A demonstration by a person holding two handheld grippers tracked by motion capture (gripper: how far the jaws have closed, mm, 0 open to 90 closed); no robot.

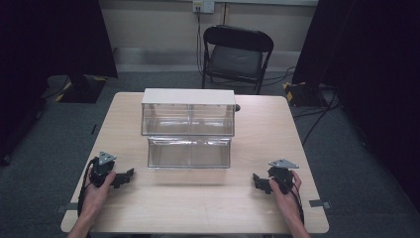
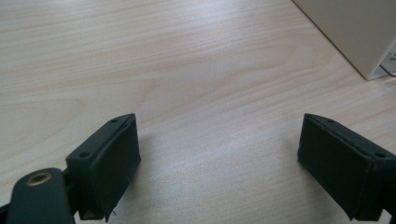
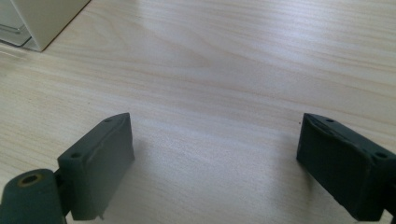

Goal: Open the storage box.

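Both our left gripper (image 1: 130, 173) and right gripper (image 1: 255, 179) rest on the table (image 1: 208, 198) with jaws wide apart, holding nothing. Between them, near the table's middle, the clear drawer (image 1: 189, 152) stands pulled out from under the white-topped box (image 1: 188, 112). It looks like stiff, light, slippery plastic, possibly brittle; we would take its front wall or side edges.

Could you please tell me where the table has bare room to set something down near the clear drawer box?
The table is bare along the near edge, between the left tool and the right tool, in front of the pulled-out drawer. Bare strips also flank the drawer box left and right. The middle is crowded by box and drawer.
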